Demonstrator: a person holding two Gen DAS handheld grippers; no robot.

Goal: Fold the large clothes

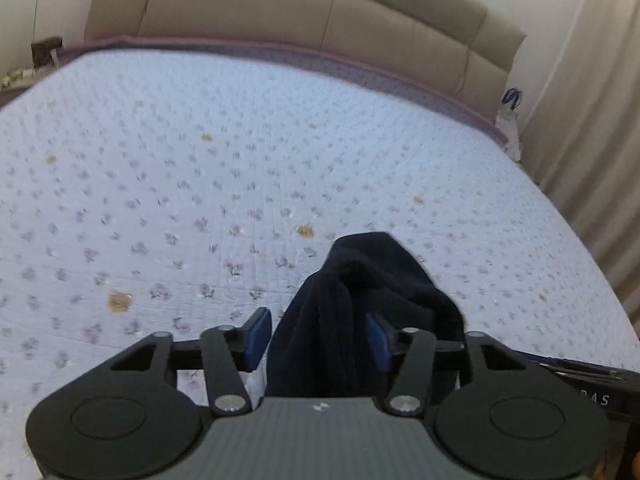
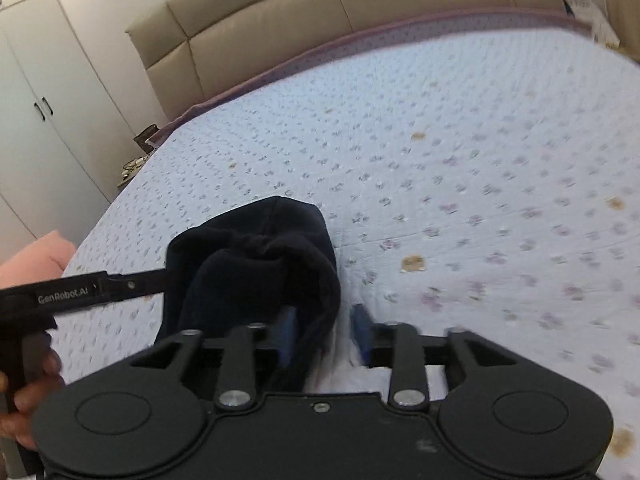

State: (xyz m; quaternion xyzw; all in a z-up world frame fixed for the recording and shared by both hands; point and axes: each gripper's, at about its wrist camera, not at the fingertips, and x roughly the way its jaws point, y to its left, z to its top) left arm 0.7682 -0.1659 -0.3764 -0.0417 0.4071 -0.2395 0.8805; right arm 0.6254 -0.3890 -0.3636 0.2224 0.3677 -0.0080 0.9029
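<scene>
A dark navy knit garment (image 1: 360,300) hangs bunched between my two grippers above a bed. In the left wrist view it lies between the blue pads of my left gripper (image 1: 318,342), whose jaws stand apart with a gap on the left side. In the right wrist view the garment (image 2: 256,264) drapes over the left pad of my right gripper (image 2: 324,338), whose jaws also stand apart, with bare sheet showing between them. The left gripper's body (image 2: 80,292) reaches into the garment from the left. Most of the garment hangs out of sight below.
The bed's pale blue floral quilt (image 1: 240,160) fills both views, with a beige padded headboard (image 1: 320,12) behind. Curtains (image 1: 592,120) hang at the right. White wardrobe doors (image 2: 40,120) stand at the left. A hand (image 2: 28,392) holds the left gripper's handle.
</scene>
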